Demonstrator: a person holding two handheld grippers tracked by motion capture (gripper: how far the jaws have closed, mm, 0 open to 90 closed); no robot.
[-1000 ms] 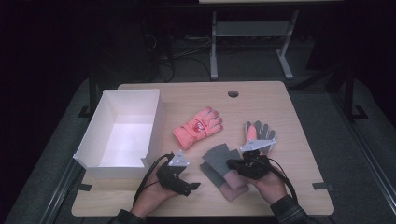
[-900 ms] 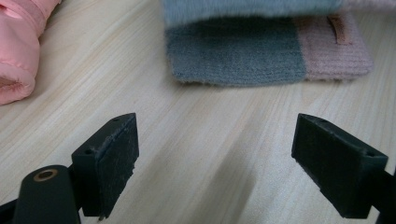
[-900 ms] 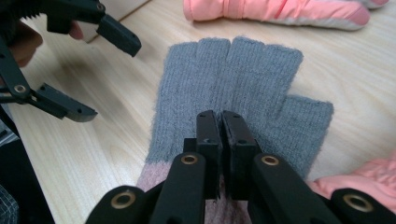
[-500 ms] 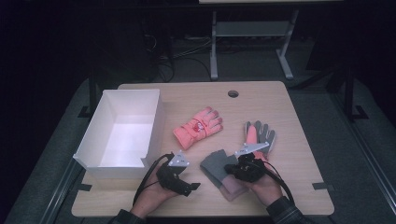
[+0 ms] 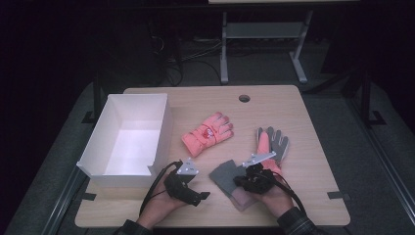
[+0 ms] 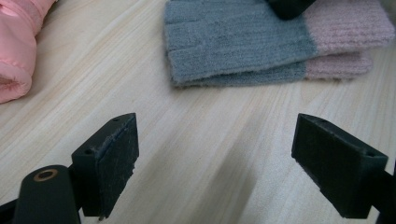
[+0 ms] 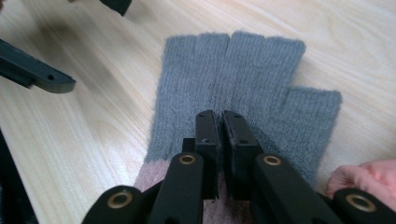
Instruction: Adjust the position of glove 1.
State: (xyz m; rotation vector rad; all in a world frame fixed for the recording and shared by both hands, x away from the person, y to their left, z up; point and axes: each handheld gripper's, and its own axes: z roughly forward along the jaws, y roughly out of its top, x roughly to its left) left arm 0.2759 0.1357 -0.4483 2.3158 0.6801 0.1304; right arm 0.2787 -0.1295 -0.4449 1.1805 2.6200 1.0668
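A fingerless knit glove, grey (image 5: pixel 224 172) (image 6: pixel 233 42) (image 7: pixel 233 65) with a pink cuff, lies flat near the table's front edge. My right gripper (image 5: pixel 243 180) (image 7: pixel 220 116) rests on it where grey meets pink, its jaws shut together and pinching the knit. To the glove's left, my left gripper (image 5: pixel 201 196) (image 6: pixel 229 168) stands open just above bare wood with nothing between its pads. A salmon padded glove (image 5: pixel 208 133) (image 6: pixel 18 46) lies at mid-table. Beyond my right hand lies a grey and pink glove (image 5: pixel 272 143) with spread fingers.
An open white box (image 5: pixel 161 128) stands at the table's left side. The wooden table (image 5: pixel 313 147) has a round cable hole (image 5: pixel 244 98) near its far edge. Dark floor and a metal stand lie beyond.
The right hand has shifted slightly toward the front of the table on the knit glove. The left gripper and the other gloves have not moved.
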